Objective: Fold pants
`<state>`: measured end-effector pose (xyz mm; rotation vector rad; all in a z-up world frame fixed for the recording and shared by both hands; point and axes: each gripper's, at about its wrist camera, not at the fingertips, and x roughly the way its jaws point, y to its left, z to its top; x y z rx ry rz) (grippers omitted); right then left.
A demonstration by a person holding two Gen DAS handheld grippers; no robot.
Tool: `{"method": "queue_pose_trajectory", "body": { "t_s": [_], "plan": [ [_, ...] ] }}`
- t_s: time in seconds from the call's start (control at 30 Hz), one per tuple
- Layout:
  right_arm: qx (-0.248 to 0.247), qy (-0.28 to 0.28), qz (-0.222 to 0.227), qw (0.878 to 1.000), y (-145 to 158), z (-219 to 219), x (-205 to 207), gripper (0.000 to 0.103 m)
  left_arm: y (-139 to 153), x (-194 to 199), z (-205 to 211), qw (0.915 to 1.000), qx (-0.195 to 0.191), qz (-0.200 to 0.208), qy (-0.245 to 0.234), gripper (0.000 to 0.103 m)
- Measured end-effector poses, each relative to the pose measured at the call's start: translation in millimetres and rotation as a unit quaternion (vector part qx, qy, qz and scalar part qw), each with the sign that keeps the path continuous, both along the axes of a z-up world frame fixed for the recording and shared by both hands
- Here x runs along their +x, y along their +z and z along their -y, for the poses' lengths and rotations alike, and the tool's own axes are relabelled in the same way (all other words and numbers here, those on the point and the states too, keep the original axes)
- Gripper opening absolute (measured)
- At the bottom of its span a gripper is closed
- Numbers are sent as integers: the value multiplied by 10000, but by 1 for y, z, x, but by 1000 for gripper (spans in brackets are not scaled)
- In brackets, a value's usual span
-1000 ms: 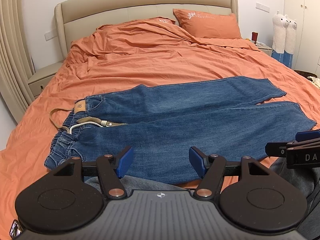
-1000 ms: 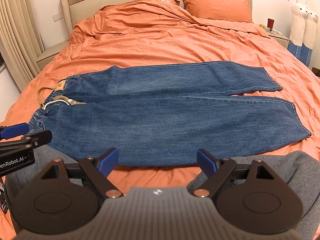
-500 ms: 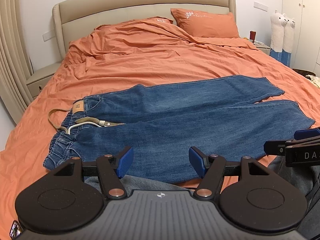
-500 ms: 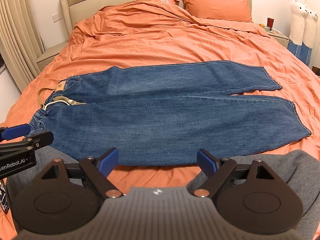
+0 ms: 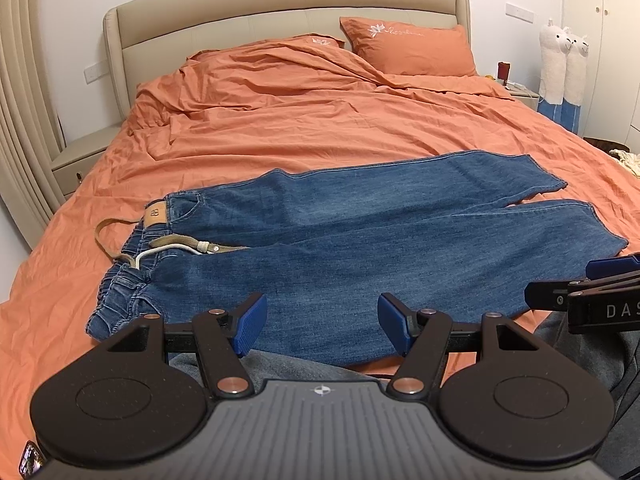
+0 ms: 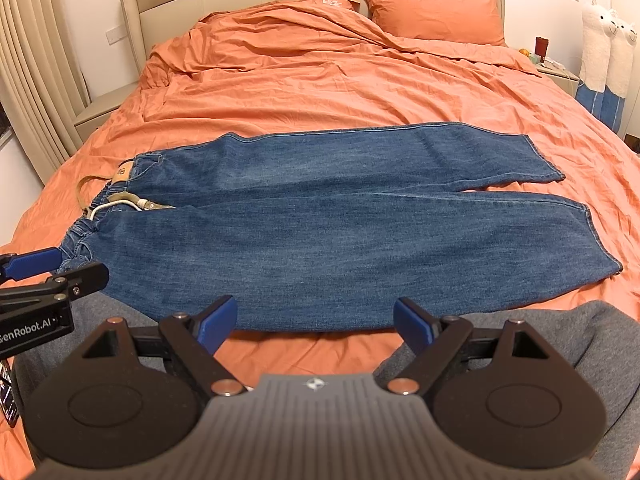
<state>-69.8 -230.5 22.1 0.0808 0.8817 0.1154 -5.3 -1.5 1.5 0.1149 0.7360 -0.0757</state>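
Blue jeans lie flat across the orange bed, waistband to the left, both leg hems to the right. A tan belt curls at the waist. My left gripper hovers open above the near edge of the jeans, nothing between its blue pads. My right gripper hangs open over the near edge too, further right, empty. Each gripper shows at the side of the other's view: the right one and the left one.
Orange duvet covers the bed, with a pillow at the beige headboard. Nightstands stand on both sides. Two plush alpacas lean at the right wall. A person's grey trousers are below the grippers.
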Motion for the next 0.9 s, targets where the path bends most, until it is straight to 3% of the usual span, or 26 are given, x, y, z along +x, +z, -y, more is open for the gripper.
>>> {"method": "queue_pose_trajectory", "body": {
  "t_s": [0.9],
  "plan": [
    [-14,40,-20,10000,-2,-3,-2,82,0,-2,-7,10000,-65,4,11,75]
  ]
}}
